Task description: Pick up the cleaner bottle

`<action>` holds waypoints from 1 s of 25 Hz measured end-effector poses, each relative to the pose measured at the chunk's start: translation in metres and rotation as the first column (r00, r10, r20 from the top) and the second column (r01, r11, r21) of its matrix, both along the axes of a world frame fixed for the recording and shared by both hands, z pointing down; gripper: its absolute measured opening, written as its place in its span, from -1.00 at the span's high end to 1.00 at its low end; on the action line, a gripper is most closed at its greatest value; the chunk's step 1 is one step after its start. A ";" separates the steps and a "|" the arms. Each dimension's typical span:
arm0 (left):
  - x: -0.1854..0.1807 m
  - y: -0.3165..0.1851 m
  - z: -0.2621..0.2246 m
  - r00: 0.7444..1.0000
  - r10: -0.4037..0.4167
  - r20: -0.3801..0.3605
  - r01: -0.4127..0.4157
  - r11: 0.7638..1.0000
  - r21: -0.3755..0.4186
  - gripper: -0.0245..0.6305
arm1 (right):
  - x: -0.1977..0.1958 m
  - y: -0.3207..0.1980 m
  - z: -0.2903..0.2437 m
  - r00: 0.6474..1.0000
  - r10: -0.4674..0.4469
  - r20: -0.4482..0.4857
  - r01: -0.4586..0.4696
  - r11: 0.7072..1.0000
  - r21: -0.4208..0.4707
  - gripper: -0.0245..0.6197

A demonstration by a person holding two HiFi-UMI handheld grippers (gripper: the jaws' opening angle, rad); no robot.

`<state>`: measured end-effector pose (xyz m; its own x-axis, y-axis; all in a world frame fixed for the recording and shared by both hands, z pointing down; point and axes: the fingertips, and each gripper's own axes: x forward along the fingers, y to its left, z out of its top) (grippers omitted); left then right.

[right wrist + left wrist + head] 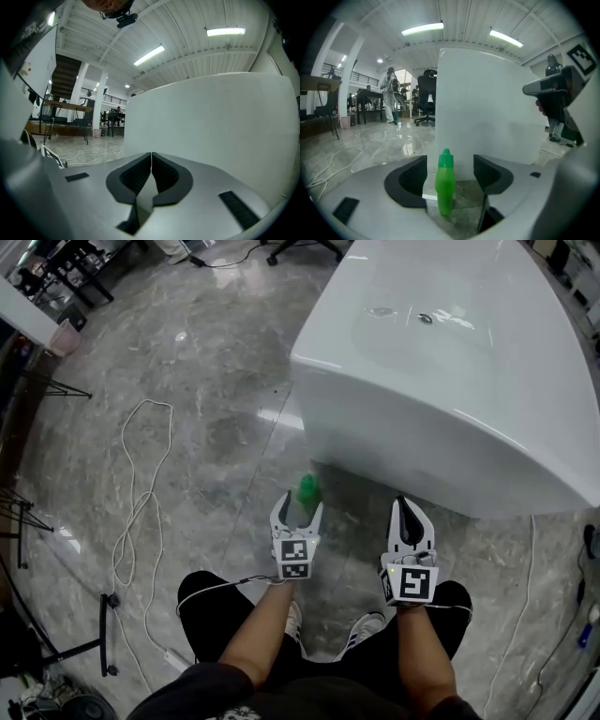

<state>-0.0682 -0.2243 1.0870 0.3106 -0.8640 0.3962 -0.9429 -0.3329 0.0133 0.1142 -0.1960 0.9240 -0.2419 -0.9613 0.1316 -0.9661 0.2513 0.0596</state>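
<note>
The green cleaner bottle [307, 488] stands upright on the marble floor [206, 427], close against the foot of the big white bathtub [450, 399]. The left hand-held gripper [298, 506] is held low and aimed straight at it, with its 2 jaws spread wide. In the left gripper view the bottle sits in the middle of the gap, with clear space on both sides and neither pad touching. From the head view the bottle looks to be just at the jaw tips rather than deep between them. That wide spread makes sense: it leaves room to slide in around the body without knocking over a tall, narrow bottle.

The right hand-held gripper [405, 507] has its jaws pressed together on nothing, facing the tub wall – parked out of the way, I'd judge, since 1 gripper is enough here.

The grasp is lined up but not yet made – next comes a short push forward, then closing on the bottle's middle
</note>
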 end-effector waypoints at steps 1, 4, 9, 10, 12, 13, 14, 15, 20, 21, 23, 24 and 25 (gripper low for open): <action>-0.001 -0.004 0.012 1.000 0.007 0.004 -0.007 1.000 -0.020 0.02 | 0.000 0.001 0.000 1.000 0.001 0.003 -0.001 1.000 -0.002 0.87; 0.003 -0.019 0.045 0.999 0.040 0.034 -0.038 0.998 -0.060 0.01 | -0.004 0.002 -0.002 1.000 -0.007 0.004 0.007 1.000 0.006 0.87; 0.012 -0.045 0.093 0.993 0.093 0.077 -0.084 0.990 -0.115 0.01 | -0.009 0.008 -0.001 1.000 -0.020 -0.007 0.020 1.000 -0.007 0.87; 0.012 -0.051 0.100 0.992 0.095 0.083 -0.085 0.989 -0.120 0.01 | -0.008 0.009 0.002 1.000 -0.019 -0.018 0.018 1.000 -0.017 0.87; 0.011 -0.060 0.111 0.992 0.088 0.086 -0.078 0.991 -0.109 0.01 | -0.006 0.011 0.007 0.999 -0.017 -0.040 0.015 0.999 -0.039 0.87; 0.011 -0.063 0.113 0.993 0.084 0.082 -0.076 0.993 -0.096 0.01 | -0.005 0.012 0.009 0.999 -0.016 -0.041 0.015 0.999 -0.042 0.87; 0.012 -0.065 0.114 0.994 0.082 0.076 -0.076 0.994 -0.084 0.01 | -0.005 0.014 0.009 0.999 -0.017 -0.034 0.016 0.999 -0.040 0.87; 0.014 -0.067 0.114 0.994 0.083 0.071 -0.078 0.994 -0.077 0.01 | -0.005 0.015 0.010 1.000 -0.019 -0.024 0.018 0.999 -0.035 0.87; 0.017 -0.078 0.111 0.995 0.055 0.086 -0.050 0.996 -0.068 0.25 | 0.000 0.016 0.010 1.000 -0.014 -0.026 0.013 0.999 -0.039 0.87; 0.016 -0.078 0.111 0.995 0.046 0.091 -0.040 0.997 -0.068 0.31 | -0.001 0.017 0.010 1.000 -0.020 -0.023 0.020 0.999 -0.036 0.87; 0.016 -0.079 0.112 0.994 0.048 0.099 -0.041 0.997 -0.071 0.34 | 0.000 0.017 0.011 0.999 -0.026 -0.019 0.025 0.999 -0.035 0.87; 0.017 -0.079 0.112 0.993 0.057 0.102 -0.049 0.996 -0.074 0.35 | 0.001 0.017 0.013 0.999 -0.026 -0.020 0.025 0.999 -0.039 0.87; 0.018 -0.080 0.113 0.992 0.066 0.103 -0.058 0.995 -0.078 0.35 | 0.002 0.016 0.014 0.999 -0.026 -0.021 0.025 0.999 -0.041 0.87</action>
<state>-0.0501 -0.3047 1.1998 0.3160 -0.8113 0.4919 -0.9177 -0.3929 -0.0584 0.1160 -0.1796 0.9382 -0.2627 -0.9487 0.1760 -0.9580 0.2782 0.0698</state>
